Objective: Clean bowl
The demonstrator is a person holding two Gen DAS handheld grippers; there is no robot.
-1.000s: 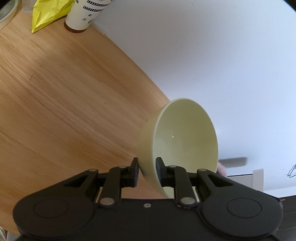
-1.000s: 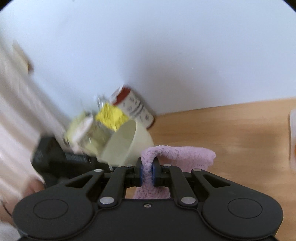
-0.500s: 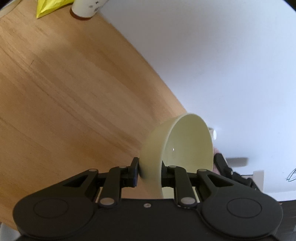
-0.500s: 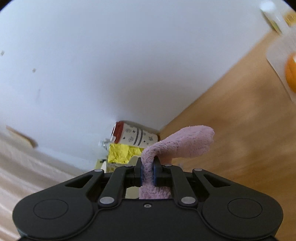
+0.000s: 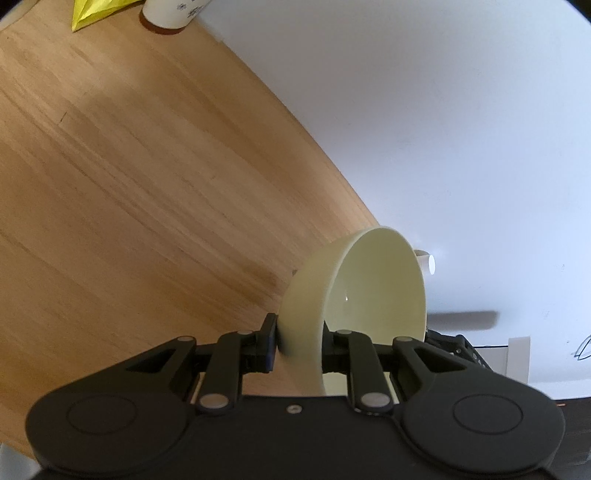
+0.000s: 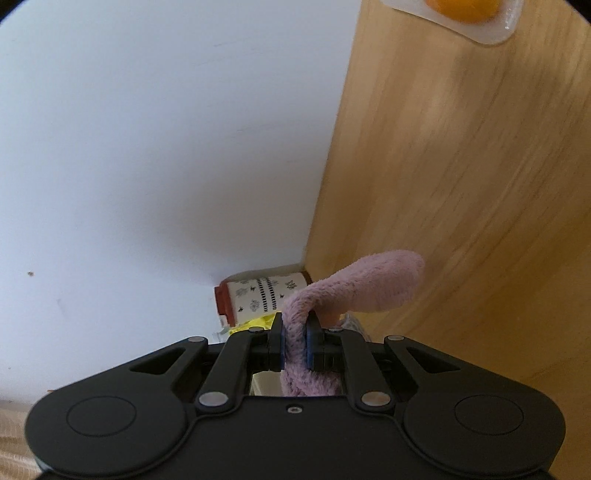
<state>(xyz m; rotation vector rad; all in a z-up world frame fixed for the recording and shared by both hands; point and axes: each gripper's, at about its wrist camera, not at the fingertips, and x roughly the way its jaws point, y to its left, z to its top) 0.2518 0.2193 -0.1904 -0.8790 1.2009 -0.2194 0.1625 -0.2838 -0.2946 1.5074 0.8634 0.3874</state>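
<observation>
Left gripper (image 5: 298,345) is pinching the pale bowl (image 5: 354,295) by its rim wall; it's looking rigid, light, slippery. Right gripper (image 6: 294,341) is clamping the soft pink cloth (image 6: 354,290).

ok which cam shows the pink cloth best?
Right wrist: the pink cloth sits pinched in the right tongs, its free end curling forward over the table. The left wrist view shows none of it, only the bowl.

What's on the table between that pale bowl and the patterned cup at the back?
Nothing: in the left wrist view only bare wooden table separates bowl and cup.
</observation>
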